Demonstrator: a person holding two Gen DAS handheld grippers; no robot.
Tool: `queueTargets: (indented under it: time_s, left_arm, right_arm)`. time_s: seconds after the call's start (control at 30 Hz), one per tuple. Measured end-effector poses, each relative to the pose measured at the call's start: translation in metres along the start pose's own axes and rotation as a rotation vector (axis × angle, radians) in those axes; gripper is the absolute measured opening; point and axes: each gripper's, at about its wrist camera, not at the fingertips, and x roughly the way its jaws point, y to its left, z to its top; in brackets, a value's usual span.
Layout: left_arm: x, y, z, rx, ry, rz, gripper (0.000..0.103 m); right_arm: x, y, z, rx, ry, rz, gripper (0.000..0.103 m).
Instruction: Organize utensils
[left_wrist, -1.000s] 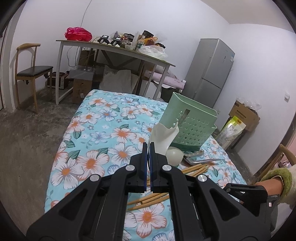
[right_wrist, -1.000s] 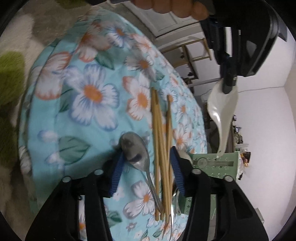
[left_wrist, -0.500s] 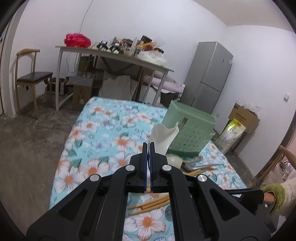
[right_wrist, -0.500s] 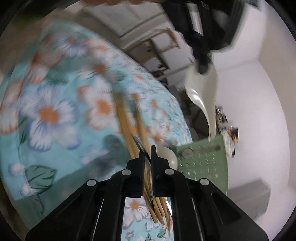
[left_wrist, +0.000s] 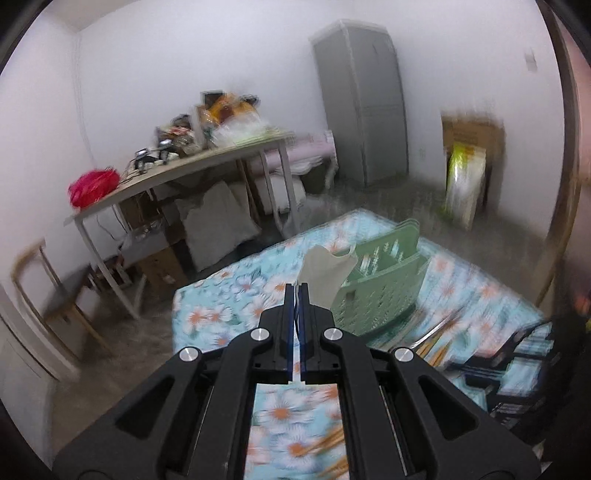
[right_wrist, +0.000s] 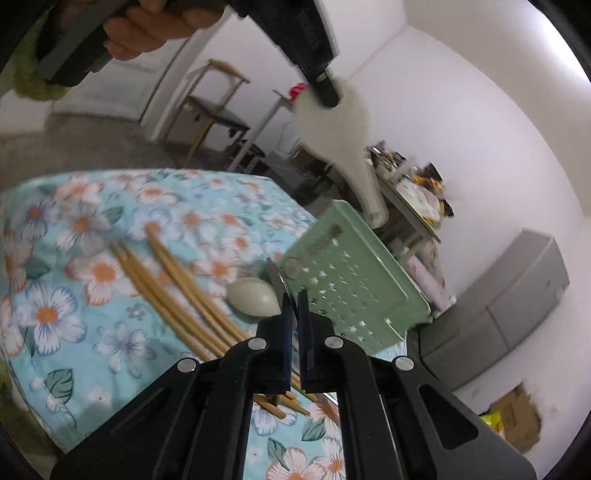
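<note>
Left gripper (left_wrist: 294, 295) pinches white spoon (left_wrist: 325, 275), held in air above green basket (left_wrist: 384, 291). Right gripper (right_wrist: 293, 301) is clamped on metal spoon (right_wrist: 275, 277) just beside the basket. Chopsticks (right_wrist: 177, 295) and another white spoon (right_wrist: 253, 291) lie on floral cloth (right_wrist: 74, 295) near the basket.
</note>
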Motion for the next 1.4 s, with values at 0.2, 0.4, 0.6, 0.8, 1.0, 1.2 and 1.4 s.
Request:
queueTargets:
  time_s: [0.2,0.4,0.6,0.8,1.0,1.2,1.4]
  left_arm:
    - [0.046,-0.009,0.044,0.232,0.263,0.035,0.001]
    - [0.091,-0.017,0.078,0.307,0.422,0.049,0.006]
    - [0.122,-0.008,0.098,0.142,0.457,-0.074,0.036]
    - [0.111,0.037,0.115,-0.145,0.303,-0.163,0.06]
    - [0.082,0.068,0.084,-0.351,0.085,-0.198,0.067]
    - [0.072,0.065,0.045,-0.411,-0.033,-0.299,0.074]
    - [0.08,0.066,0.015,-0.499,-0.065,-0.335,0.078]
  right_arm:
    - [0.004,-0.021,-0.007,0.08,-0.011,-0.01,0.002]
    - [0.008,-0.039,-0.016,0.17,-0.03,-0.009,0.002]
    - [0.017,-0.073,-0.027,0.309,-0.002,-0.003,0.003]
    - [0.021,-0.126,-0.039,0.527,0.031,0.021,0.002]
    - [0.019,-0.175,-0.036,0.708,-0.016,0.04,0.002]
    - [0.011,-0.22,-0.011,0.777,-0.149,-0.011,0.002]
    - [0.027,-0.244,0.006,0.795,-0.229,-0.065,0.002]
